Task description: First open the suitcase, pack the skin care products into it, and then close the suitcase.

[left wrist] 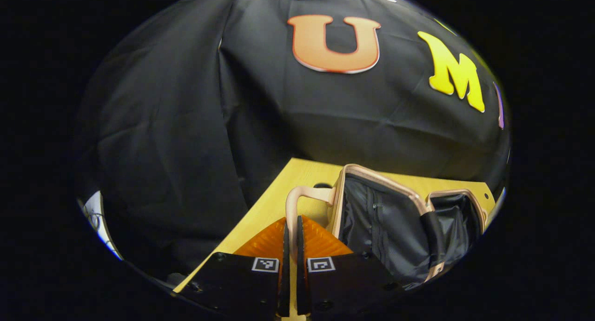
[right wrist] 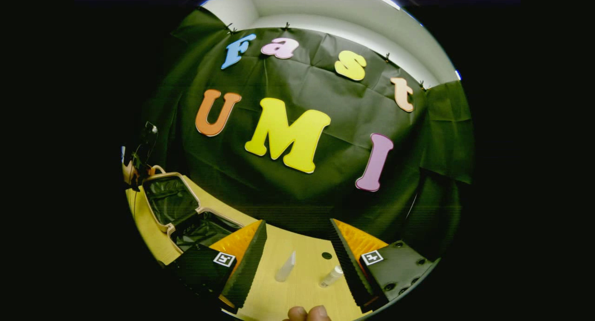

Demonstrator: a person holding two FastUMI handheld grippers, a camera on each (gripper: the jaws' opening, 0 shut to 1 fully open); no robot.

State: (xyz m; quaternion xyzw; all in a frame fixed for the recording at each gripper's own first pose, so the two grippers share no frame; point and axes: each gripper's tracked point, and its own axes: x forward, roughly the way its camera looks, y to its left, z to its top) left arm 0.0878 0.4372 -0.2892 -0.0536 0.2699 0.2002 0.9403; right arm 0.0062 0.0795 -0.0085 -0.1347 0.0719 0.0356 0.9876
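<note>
Suitcase (left wrist: 390,218) lies open on the yellow table (left wrist: 279,190), and I take it as my landmark. Its lid stands raised at the left end of the case, dark lining facing the interior; the base lies flat beyond it, toward the right.

Left gripper (left wrist: 290,246): I see its fingers drawn nearly together on the pale carry handle (left wrist: 297,204) that loops out from the outer side of the suitcase lid. The handle's bar runs straight down between the two fingers, and both appear to press on it, though the contact itself is partly hidden by the finger bodies, so I hedge slightly here. This gripper sits on the lid's outer side, just beside the rim, pointing along the table toward the black cloth wall.

Right gripper (right wrist: 297,260): fingers spread wide, nothing between them in grasp. It hangs over the table, well to the right of the suitcase (right wrist: 186,209), which in the right gripper view sits at the far left with lid up and base open.

Two skin care items lie on the table between the spread fingers, apart from the suitcase: a clear slim bottle (right wrist: 285,266) nearer the case, and a small white-capped bottle (right wrist: 331,276) farther from it. Neither touches a finger. A fingertip or two of the holding hand (right wrist: 307,313) shows at the bottom edge.
</note>
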